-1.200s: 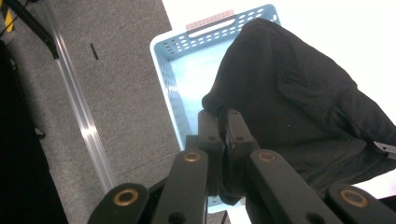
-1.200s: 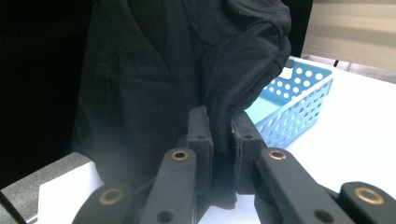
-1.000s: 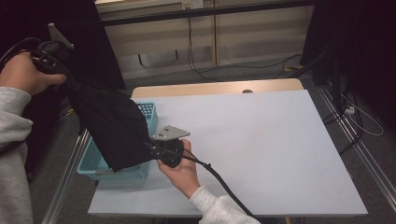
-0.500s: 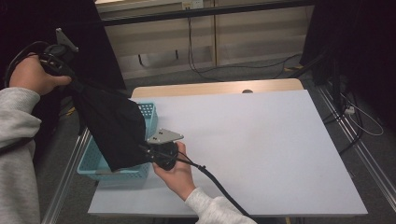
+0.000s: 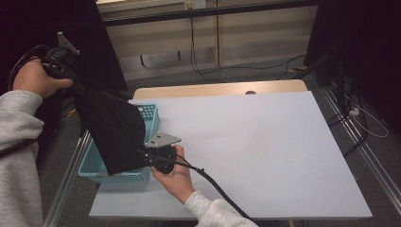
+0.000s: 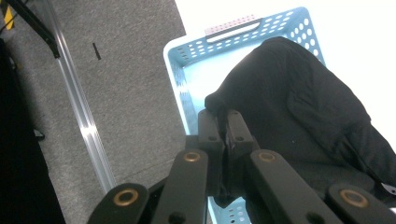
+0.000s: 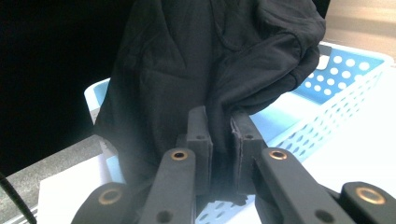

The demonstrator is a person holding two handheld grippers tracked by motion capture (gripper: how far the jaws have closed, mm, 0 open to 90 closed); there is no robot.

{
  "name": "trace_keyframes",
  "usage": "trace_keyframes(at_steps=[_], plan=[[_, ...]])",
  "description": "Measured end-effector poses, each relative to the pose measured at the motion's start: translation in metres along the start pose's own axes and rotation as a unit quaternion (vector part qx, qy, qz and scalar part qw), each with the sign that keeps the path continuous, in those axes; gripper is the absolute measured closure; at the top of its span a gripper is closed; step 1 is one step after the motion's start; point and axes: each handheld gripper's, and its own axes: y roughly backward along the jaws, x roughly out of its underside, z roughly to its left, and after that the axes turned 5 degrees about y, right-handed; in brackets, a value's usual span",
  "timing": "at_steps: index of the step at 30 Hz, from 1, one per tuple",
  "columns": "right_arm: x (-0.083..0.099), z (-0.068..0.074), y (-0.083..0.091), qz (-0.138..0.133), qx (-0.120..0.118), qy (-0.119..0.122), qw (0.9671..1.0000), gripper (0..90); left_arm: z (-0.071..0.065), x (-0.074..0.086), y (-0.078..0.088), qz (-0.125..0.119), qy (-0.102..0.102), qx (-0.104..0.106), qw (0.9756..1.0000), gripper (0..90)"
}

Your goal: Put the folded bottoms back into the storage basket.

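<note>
High view: the left gripper (image 5: 71,80) and right gripper (image 5: 144,156) both clamp a black fabric garment (image 5: 113,130) stretched above the light-blue perforated plastic basket (image 5: 150,115) at the table's left.

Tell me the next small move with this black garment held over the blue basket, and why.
Probably lower the left gripper further toward the blue basket. Both it and the right gripper are shut on the black garment, which hangs stretched between them above the basket, with the left end held high and off to the side. Bringing that end down would let the cloth settle inside.
</note>
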Motion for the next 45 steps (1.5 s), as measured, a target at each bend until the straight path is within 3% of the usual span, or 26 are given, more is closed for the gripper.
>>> trace_keyframes(at_steps=[15, 16, 17, 18, 19, 20, 22, 24, 30, 34, 39, 45], plan=[[-0.001, -0.003, -0.012, -0.006, 0.0, -0.011, 0.9999, 80.1, 0.018, -0.016, -0.021, -0.006, 0.002, 0.01, 0.9999, 88.0], [-0.003, -0.001, -0.015, -0.004, -0.012, -0.011, 0.9999, 73.3, 0.02, -0.017, -0.026, -0.007, 0.001, 0.01, 0.9999, 87.4], [-0.003, -0.001, -0.015, -0.004, -0.012, -0.011, 0.9999, 73.3, 0.021, -0.018, -0.032, -0.014, 0.001, 0.011, 0.9998, 87.4], [-0.003, 0.002, -0.017, 0.003, -0.018, -0.006, 0.9998, 61.4, 0.022, -0.017, -0.038, -0.032, -0.001, 0.007, 0.9995, 85.9], [-0.003, 0.003, -0.019, 0.011, -0.022, -0.001, 0.9997, 48.5, 0.022, -0.016, -0.044, -0.055, -0.002, -0.01, 0.9984, 76.3], [-0.004, 0.004, -0.018, 0.017, -0.028, -0.001, 0.9995, 46.9, 0.02, -0.014, -0.05, -0.064, -0.008, -0.021, 0.9977, 55.8], [-0.006, 0.002, -0.009, 0.009, -0.031, 0.005, 0.9995, 43.5, 0.014, -0.01, -0.055, -0.062, -0.026, -0.022, 0.9975, 53.4], [-0.008, -0.005, 0.007, 0.004, -0.022, 0.016, 0.9996, 38.9, 0.005, -0.006, -0.058, -0.073, -0.037, -0.007, 0.9966, 45.4], [-0.005, -0.017, 0.026, 0.016, -0.008, 0.03, 0.9994, 31.9, -0.018, 0.001, -0.061, -0.088, -0.037, 0.028, 0.995, 38.4], [-0.003, -0.033, 0.042, 0.009, -0.002, 0.012, 0.9999, 29.6, -0.028, 0.004, -0.061, -0.091, -0.041, 0.035, 0.9944, 35.9], [-0.003, -0.041, 0.052, 0.011, 0.011, 0.019, 0.9997, 27.8, -0.038, 0.007, -0.061, -0.103, -0.045, 0.041, 0.9928, 32.7], [0.002, -0.051, 0.064, 0.01, 0.02, 0.017, 0.9996, 25.4, -0.048, 0.01, -0.065, -0.101, -0.06, 0.053, 0.9916, 32.0]])
